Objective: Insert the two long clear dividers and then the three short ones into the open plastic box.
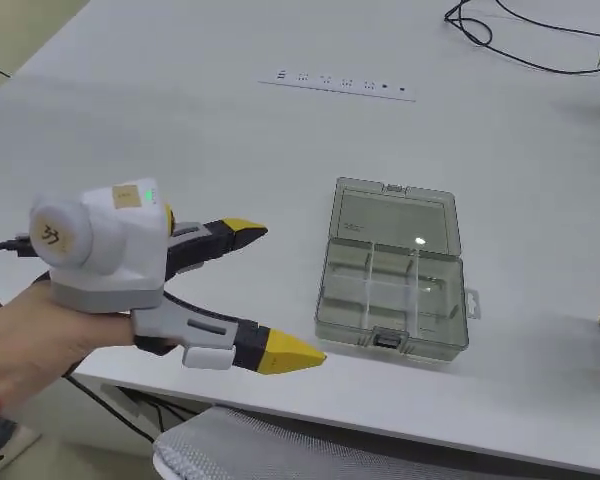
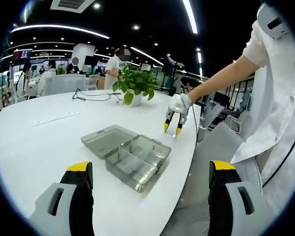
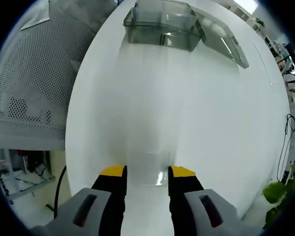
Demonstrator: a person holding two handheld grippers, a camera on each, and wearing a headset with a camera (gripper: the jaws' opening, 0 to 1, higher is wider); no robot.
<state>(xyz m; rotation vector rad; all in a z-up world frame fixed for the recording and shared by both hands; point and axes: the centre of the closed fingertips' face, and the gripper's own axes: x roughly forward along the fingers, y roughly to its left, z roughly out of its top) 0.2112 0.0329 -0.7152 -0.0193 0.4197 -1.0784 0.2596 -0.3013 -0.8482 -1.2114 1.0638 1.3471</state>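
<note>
The right gripper (image 3: 147, 172) has its jaws closed on a small clear divider (image 3: 148, 164), pinched flat between the two yellow tips and held just above the bare white table (image 1: 180, 130). I cannot tell whether it is a long piece or a short one. In the left gripper view this gripper hangs over the table's near edge, to the right of the box, with an arm in a white sleeve behind it.

The left gripper (image 1: 272, 292) is gripped by a hand (image 1: 40, 340) at the near left. Its jaws stand wide apart with nothing between them, and they point across the table toward the box.

The grey see-through box (image 1: 350, 330) sits near the table's near edge, between the two grippers and well apart from both. Its lid (image 1: 395, 210) is folded back flat on the far side. Inside, thin clear walls stand upright and split the tray into compartments. How many are in place is too faint to count. The compartments hold nothing else.

Farther off, a white power strip (image 1: 340, 84) lies on the table and a black cable (image 1: 500, 40) curls at the far right. A potted plant (image 2: 135, 86) stands beyond. A mesh chair back (image 3: 34, 73) is below the near edge.
</note>
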